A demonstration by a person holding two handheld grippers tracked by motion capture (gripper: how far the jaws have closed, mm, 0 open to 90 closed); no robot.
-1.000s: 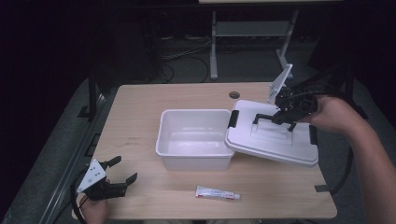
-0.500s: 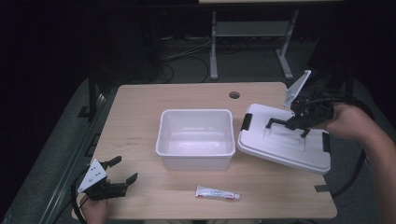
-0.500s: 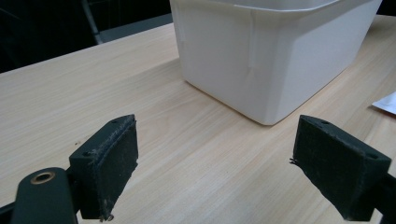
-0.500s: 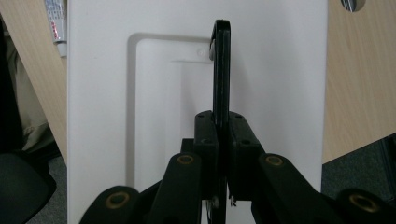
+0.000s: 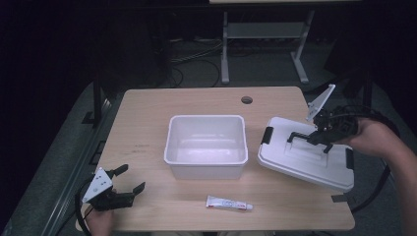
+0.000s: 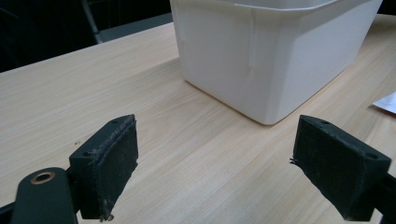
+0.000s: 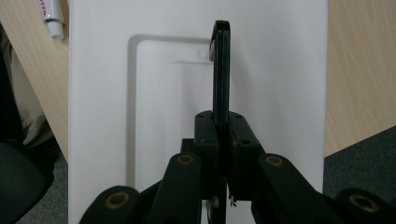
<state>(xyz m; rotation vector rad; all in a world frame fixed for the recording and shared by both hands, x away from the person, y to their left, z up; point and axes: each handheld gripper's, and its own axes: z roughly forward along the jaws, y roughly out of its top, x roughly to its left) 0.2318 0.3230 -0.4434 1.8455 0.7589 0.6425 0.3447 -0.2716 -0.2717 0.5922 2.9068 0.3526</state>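
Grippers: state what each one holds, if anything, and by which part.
The right gripper is shut on the white lid, clamping its black handle. The left gripper is open above the table, holding nothing.

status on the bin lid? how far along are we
Done: the lid is off the white bin, whose inside is bare. In hand: the right claw is shut on the lid's black handle, holding the lid tilted at the table's right side; whether its low edge touches is unclear. Left, likely: release the lid. The tube lies untouched in front of the bin, and the left claw is open, empty.
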